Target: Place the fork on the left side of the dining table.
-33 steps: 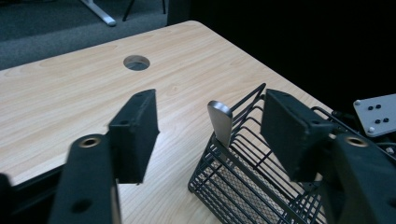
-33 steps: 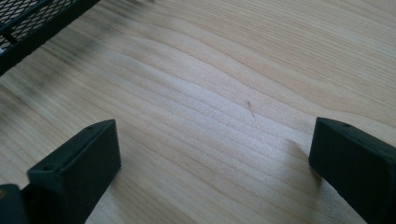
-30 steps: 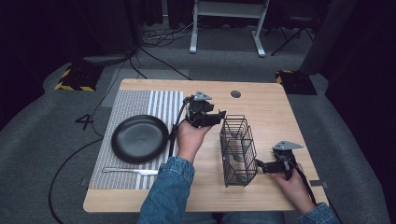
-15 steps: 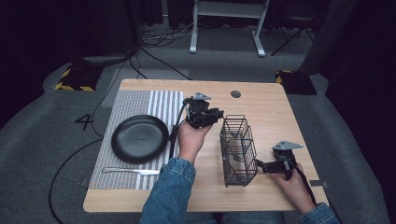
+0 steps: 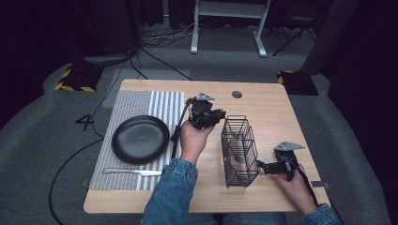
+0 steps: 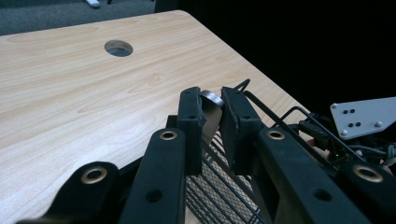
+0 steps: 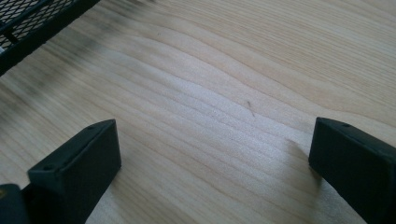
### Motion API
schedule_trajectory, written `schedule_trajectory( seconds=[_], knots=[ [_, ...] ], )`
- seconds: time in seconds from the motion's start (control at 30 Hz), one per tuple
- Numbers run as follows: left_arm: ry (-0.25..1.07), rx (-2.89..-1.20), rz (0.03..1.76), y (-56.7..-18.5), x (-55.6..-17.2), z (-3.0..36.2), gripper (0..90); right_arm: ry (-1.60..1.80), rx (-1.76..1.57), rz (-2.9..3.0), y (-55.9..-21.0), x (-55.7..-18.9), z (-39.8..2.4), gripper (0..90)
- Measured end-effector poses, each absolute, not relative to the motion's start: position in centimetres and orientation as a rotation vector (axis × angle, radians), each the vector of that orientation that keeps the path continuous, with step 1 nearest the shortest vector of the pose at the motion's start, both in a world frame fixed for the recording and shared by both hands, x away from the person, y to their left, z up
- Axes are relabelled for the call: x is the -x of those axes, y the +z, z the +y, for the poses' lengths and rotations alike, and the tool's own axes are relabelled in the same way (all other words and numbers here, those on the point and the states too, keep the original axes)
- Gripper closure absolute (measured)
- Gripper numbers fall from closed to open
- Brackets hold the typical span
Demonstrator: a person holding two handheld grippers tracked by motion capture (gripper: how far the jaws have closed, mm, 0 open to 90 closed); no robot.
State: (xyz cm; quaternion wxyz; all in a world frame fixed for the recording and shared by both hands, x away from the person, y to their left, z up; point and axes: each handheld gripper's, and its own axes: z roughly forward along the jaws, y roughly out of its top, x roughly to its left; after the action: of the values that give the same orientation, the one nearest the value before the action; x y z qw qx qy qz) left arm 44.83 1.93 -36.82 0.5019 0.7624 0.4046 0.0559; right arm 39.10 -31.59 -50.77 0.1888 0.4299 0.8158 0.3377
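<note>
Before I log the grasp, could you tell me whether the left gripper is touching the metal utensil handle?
Touching. In the left gripper view, the left gripper has both jaws pressed against the metal handle with no gap, above the wire basket.

Tool (image 7: 212, 158) spread wide over bare table (image 7: 224, 84)

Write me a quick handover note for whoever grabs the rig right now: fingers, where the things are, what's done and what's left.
Left gripper: fingers shut on a metal utensil handle, held above the far end of the wire basket.
Right gripper: fingers wide open, low over bare table beside the basket's near right side, holding nothing.
Things: the basket stands on the table right of the striped mat; it looks to hold cutlery already. Black plate on the mat, a knife lying at the mat's near edge.
Done: utensil picked up.
Left: probably lower it into the basket and release; the knife may come next.
</note>
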Motion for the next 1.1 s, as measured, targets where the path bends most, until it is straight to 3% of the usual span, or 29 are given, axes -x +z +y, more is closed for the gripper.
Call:
schedule_trajectory(
  seconds=[0.13, 0.23, 1.1],
  knots=[
    [0.138, -1.842, 0.967, -36.5, -44.5, 1.8, 80.1, 0.95, -1.209, 2.294, -50.8, -39.1, -31.6, 2.2],
    [0.145, -1.837, 0.959, -36.1, -44.3, 1.8, 86.5, 0.952, -1.211, 2.293, -50.8, -39.1, -31.6, 2.2],
    [0.226, -1.896, 0.913, -30.4, -42.8, 1.9, 86.5, 0.953, -1.206, 2.293, -50.8, -39.1, -31.6, 2.3]
  ],
)
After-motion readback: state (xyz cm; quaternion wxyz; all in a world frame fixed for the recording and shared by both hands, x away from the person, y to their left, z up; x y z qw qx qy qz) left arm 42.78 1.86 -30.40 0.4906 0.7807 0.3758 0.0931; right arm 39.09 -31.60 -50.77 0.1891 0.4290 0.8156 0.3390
